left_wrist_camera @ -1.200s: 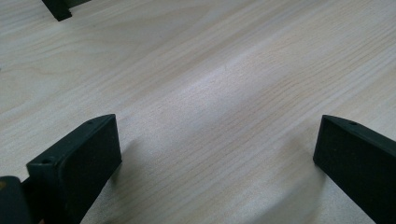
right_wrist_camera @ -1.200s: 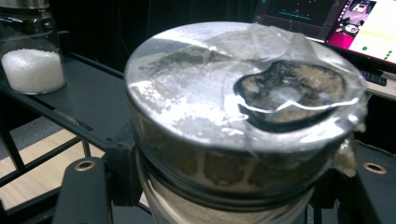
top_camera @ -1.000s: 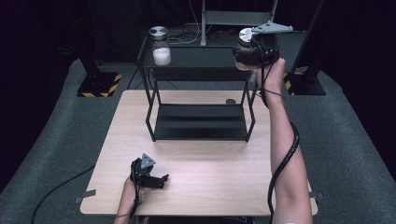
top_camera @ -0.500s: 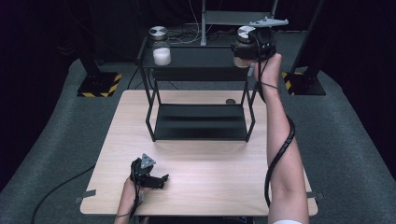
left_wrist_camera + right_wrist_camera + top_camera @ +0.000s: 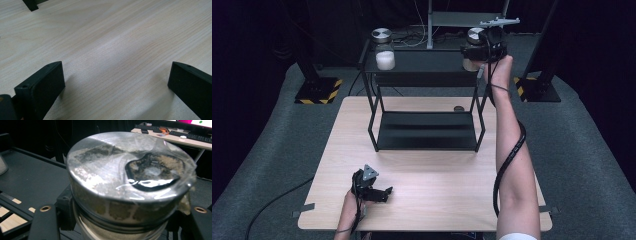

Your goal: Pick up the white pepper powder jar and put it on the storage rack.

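Right gripper [image 5: 472,54] is clamped on a jar [image 5: 474,47] at the far right end of the black rack's [image 5: 427,62] top shelf, arm stretched out from the near edge up along the right side of the table [image 5: 432,200]. In the right gripper view the jaws sit either side of the jar body just under its metal lid [image 5: 125,170]; the lid looks scuffed, with clear tape or film across it, and pale grainy stuff shows through the glass below. Can't tell whether the jar bottom rests on the shelf or hangs just above it

Left gripper [image 5: 382,192] lies low on the table near the near-left edge, jaws spread wide with nothing between them; the left gripper view has both black pads [image 5: 47,85] well apart over bare light wood, with one rack foot [image 5: 31,5] at the far left corner of that view

Second jar [image 5: 384,52] stands on the far left end of the same top shelf, metal lid, white contents in its lower part, well apart from the held jar. Lower shelf [image 5: 427,132] of the rack is black and sits on the far half of the table. Small dark round thing [image 5: 458,108] lies on the table just right of the rack's far right leg, too small to tell what it is. Grey carpet around the table; two black stands with yellow-black striped bases [image 5: 314,92] far left and far right
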`<state>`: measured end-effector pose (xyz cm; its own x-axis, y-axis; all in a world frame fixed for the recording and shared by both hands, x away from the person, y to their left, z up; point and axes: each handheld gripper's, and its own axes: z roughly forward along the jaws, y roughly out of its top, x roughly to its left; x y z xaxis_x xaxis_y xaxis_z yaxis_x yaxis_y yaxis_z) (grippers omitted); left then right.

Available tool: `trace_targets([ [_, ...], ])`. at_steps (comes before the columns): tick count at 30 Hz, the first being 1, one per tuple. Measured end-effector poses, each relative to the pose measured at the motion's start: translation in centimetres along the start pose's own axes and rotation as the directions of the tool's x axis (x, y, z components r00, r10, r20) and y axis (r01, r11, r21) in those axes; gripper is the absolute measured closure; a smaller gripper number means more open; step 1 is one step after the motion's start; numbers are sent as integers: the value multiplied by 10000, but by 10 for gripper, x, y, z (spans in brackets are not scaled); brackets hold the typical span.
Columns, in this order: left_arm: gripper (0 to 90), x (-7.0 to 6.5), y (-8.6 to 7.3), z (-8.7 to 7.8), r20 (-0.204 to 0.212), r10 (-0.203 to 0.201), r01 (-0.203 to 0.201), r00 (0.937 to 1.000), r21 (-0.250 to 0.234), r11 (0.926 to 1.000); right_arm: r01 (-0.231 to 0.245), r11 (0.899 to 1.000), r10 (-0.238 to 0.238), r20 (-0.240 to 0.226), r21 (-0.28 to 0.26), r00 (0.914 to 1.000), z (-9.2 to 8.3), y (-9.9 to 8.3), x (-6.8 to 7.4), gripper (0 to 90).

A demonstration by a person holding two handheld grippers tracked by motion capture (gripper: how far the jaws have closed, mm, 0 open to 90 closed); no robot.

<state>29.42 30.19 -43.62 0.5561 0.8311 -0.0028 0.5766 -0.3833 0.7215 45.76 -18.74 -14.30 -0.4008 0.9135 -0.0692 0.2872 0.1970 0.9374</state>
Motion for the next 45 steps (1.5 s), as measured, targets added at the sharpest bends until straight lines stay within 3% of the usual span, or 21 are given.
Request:
trace_targets([
  [9, 1, 0, 0, 0, 1, 9, -9, 10000, -2, 10000, 31, 9998, -32, 79, 176, 10000, 7, 6, 0, 304],
  [15, 2, 0, 0, 0, -1, 8, -8, 10000, -3, 10000, -193, 9993, 192, 44, 334, 9998, 15, 5, -3, 304],
  [23, 2, 0, 0, 0, -1, 9, -9, 10000, -3, 10000, -448, 9980, 456, -177, 442, 9988, 17, 6, -10, 304],
  [33, 2, 0, 0, 0, -1, 10, -10, 10000, -3, 10000, -382, 9970, 392, -140, 679, 9991, 17, 12, -9, 300],
  [40, 2, 0, 0, 0, 0, 12, -12, 10000, -1, 10000, -304, 9937, 354, -457, 1075, 9983, 8, 21, -16, 117],
  [45, 2, 0, 0, 0, -1, 5, -5, 10000, 1, 10000, 146, 9904, -33, -821, 1376, 9966, -13, 26, -20, 41],
])
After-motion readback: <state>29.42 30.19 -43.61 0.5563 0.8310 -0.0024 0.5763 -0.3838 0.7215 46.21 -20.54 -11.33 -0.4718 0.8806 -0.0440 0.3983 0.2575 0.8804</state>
